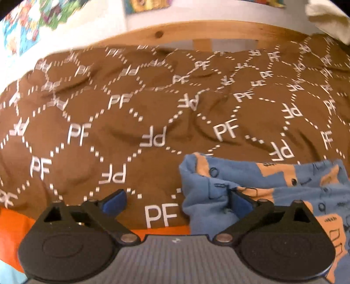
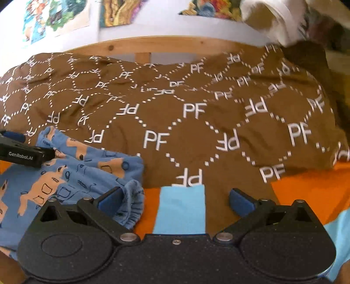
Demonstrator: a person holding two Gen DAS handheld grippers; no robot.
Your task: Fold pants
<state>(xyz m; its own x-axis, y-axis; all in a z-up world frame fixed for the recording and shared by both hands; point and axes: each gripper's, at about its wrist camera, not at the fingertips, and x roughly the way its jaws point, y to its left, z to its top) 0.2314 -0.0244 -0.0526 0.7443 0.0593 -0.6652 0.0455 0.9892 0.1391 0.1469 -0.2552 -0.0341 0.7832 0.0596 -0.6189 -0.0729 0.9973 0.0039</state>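
Blue pants (image 1: 273, 187) with orange animal prints lie crumpled on the bed, at the lower right of the left wrist view and the lower left of the right wrist view (image 2: 72, 174). My left gripper (image 1: 177, 202) is open, its right finger touching the pants' left edge. It also shows in the right wrist view (image 2: 21, 150) at the far left, over the pants. My right gripper (image 2: 175, 200) is open, its left finger against the gathered elastic waistband (image 2: 133, 205) at the pants' right end. Nothing is gripped.
A brown blanket (image 2: 196, 113) with white PF lettering covers the bed. An orange and light blue sheet (image 2: 181, 209) shows at the near edge. A wooden bed frame (image 2: 142, 47) and a wall with posters stand behind. White cloth (image 2: 273, 19) lies at the far right.
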